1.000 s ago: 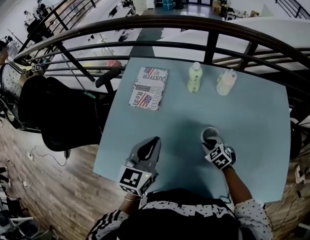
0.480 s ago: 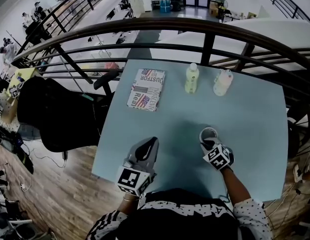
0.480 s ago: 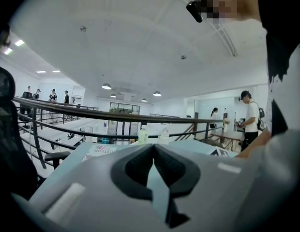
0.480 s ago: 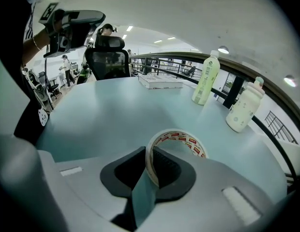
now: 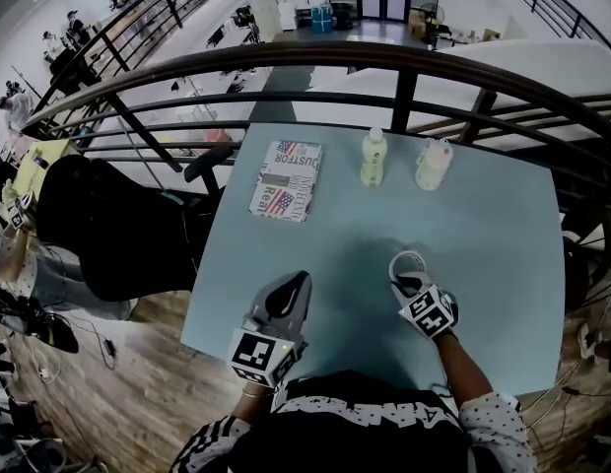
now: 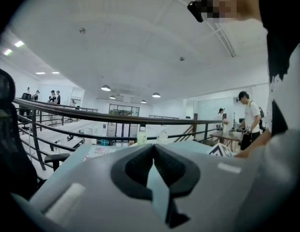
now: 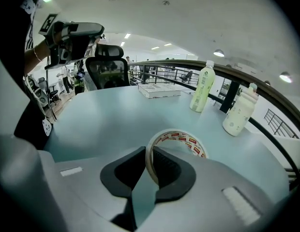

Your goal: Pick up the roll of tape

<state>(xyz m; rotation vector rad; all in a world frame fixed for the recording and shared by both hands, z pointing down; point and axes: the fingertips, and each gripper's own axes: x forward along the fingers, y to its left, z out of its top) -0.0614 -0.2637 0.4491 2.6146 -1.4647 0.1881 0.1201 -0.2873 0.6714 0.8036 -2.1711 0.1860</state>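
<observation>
Tape point(image 7: 185, 139) pinching under way: clamping its near wall in right gripper point(image 7: 149, 159), one pad inside the ring and one outside, jaws having just been closing onto it. Holding it tilted at the tip, over the front right part of the table point(image 5: 493, 225); looking barely raised, though not telling for sure whether the far edge is touching.

Judging this as the lift itself, with the grasp already made. Calling next for a straight rise under a firm squeeze, such a thin wall likely pivoting or slipping between the pads otherwise.

Moving outward: showing left gripper point(image 6: 153, 153) pressed together on nothing, hanging at the table's front left, well apart from the tape.

Counting now: one tape, two grippers, two bottles standing side by side at the far edge, green bottle point(image 5: 373, 158) and white bottle point(image 5: 433, 164), one printed book point(image 5: 287, 180) lying left of them, one table, one black chair point(image 5: 99, 220) beside it, railing point(image 5: 404, 59) curving beyond.
</observation>
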